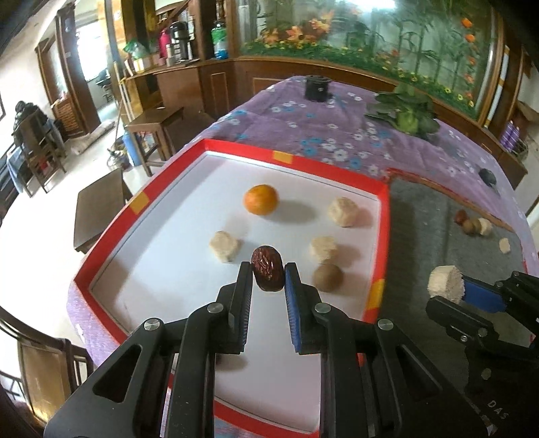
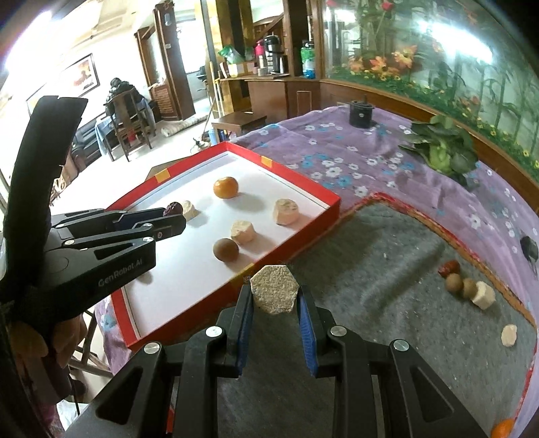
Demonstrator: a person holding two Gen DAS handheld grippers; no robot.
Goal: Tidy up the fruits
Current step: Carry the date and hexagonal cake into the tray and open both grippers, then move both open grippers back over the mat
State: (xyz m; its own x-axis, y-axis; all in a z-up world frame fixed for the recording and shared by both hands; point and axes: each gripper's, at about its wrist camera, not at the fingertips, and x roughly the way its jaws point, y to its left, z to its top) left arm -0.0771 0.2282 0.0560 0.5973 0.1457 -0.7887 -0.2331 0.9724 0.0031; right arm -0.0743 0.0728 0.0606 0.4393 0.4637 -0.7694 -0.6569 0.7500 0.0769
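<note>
A pale tiled floor and wooden cabinets are seen upper left; a floral mural spans the top.

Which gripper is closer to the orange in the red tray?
Left. The left gripper, holding a date, is over the tray near the orange; the right gripper is outside the tray over the grey mat.

The left wrist view is aimed steeply down along the left gripper, close above the red tray. The right wrist view is pitched likewise over the grey mat — the tray seen at ten o'clock. Tray, mat and purple cloth are shared.
</note>
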